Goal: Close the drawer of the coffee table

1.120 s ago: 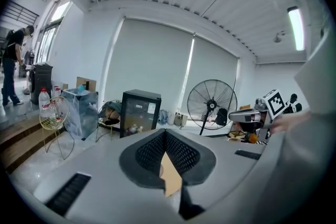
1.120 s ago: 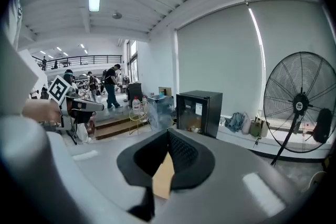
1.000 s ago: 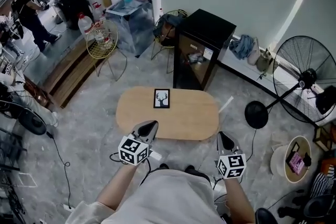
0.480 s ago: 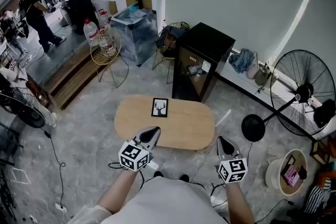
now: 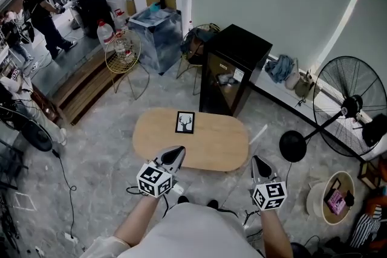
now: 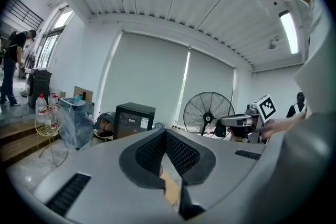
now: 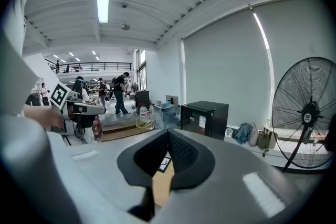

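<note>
The coffee table [image 5: 208, 143], an oval wooden-topped one, lay just ahead of and below both grippers. Its drawer could not be seen in any view, since the top hid whatever sat beneath it, so whether the drawer stood open or already pushed in could not be told.

The left gripper [image 5: 175, 152] had its jaws pressed together on nothing, its tip over the table's near edge. The right gripper [image 5: 259, 162] was likewise closed and empty, held off the near right end of the top. A framed deer picture [image 5: 184, 122] lay on the far side of the top, ahead of the left gripper. A black cabinet [image 5: 234, 63] stood beyond the table, and a floor fan [image 5: 349, 99] stood well off to the right gripper's right.

The push had probably not begun. To do it well, the person would likely need to lower a closed gripper to the drawer front, set its tips against the middle of that front, and press straight along the slide. That would keep the drawer from skewing, and an eased finish would leave the picture undisturbed.
</note>
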{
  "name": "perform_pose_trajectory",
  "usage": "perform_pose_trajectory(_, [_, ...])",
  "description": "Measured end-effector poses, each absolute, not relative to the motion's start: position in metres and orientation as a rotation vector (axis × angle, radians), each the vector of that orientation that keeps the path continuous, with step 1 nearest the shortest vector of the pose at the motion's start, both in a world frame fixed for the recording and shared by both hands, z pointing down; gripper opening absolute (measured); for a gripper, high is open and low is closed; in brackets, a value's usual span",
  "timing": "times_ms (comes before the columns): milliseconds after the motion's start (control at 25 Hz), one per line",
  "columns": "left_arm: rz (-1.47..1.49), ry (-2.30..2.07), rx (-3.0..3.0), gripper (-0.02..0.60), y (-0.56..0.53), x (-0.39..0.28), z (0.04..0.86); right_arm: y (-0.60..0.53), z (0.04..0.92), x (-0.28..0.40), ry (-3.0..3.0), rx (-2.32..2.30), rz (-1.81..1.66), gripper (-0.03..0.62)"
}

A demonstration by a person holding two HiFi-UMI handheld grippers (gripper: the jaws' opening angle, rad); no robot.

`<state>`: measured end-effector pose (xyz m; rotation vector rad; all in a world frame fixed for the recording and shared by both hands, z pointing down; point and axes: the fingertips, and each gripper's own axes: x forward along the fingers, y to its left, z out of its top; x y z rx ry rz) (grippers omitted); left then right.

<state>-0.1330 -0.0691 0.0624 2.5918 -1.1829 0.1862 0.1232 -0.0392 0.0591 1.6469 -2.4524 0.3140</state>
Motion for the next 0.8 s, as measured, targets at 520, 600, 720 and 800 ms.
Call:
perform_pose_trajectory(520, [0.177,-1.176,2.572,0.006,-0.0714,-0.1305,0.0641,-0.0416,0.0639,0.1301,-2.438,1.645,0.318,0.011])
perform_pose_trajectory(600, [0.179,-1.174,2.57,0.008,-0.072,-0.1305,0.0641,-0.0424,0.0631,0.1304,-2.438,1.646,0.319,0.011])
perform_pose_trajectory(720, [0.18,-1.172,2.572,0.008,-0.0729,-0.13,0.0652,-0.0434,0.0632,0.1298,-2.44,1.646,0.315,0.011])
perform_pose_trajectory(800, [0.178,-1.17,2.572,0.006,-0.0736,-0.1296,0.0658,-0.0442,0.0629,0.1293,-2.442,1.645,0.31,0.011])
